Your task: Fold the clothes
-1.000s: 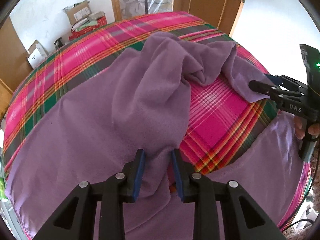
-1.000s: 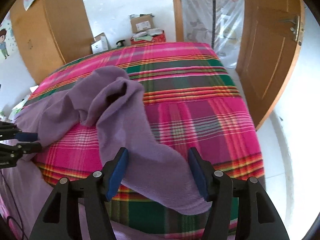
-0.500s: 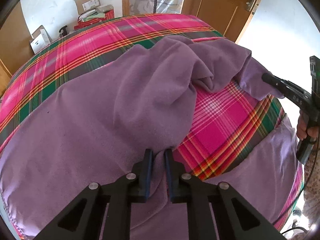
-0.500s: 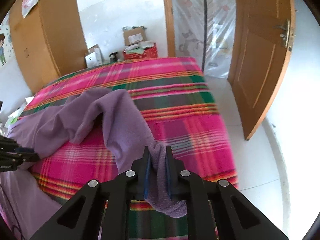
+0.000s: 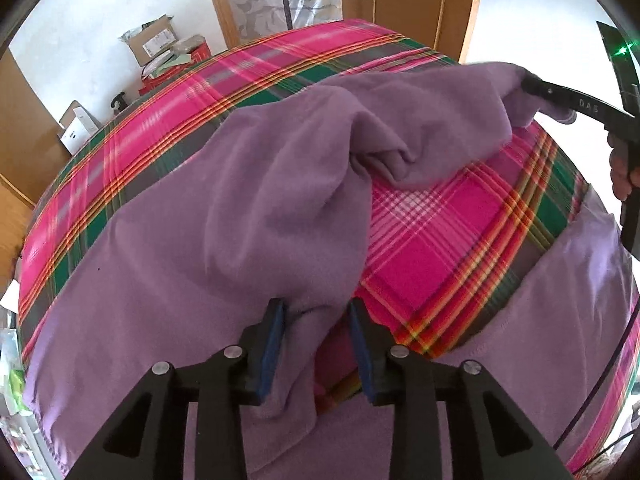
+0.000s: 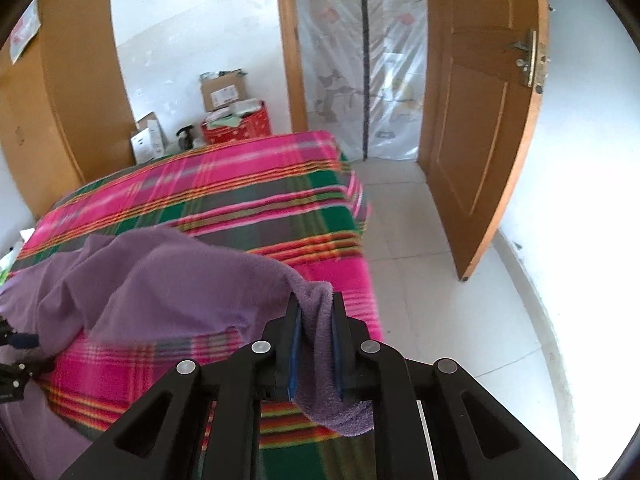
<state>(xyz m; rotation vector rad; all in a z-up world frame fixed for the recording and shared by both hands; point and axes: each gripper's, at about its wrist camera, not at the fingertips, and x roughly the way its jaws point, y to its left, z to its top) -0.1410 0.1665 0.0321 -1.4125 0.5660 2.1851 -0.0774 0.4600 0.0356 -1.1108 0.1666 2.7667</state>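
Note:
A purple fleece garment lies spread on a bed with a pink and green plaid cover. My left gripper is open, its blue pads on either side of a fold of the garment near the bed's near edge. My right gripper is shut on the garment's far corner and holds it lifted off the bed. It shows at the upper right of the left wrist view. The lifted cloth stretches from it down to the left.
An open wooden door and a plastic-curtained doorway stand beyond the bed's far end. Cardboard boxes and a red box sit on the floor by the wall. White tiled floor lies right of the bed.
My left gripper, shut on the fold half a second ago, has opened. My right gripper, still shut on the corner, has lifted it higher and pulled the cloth taut.

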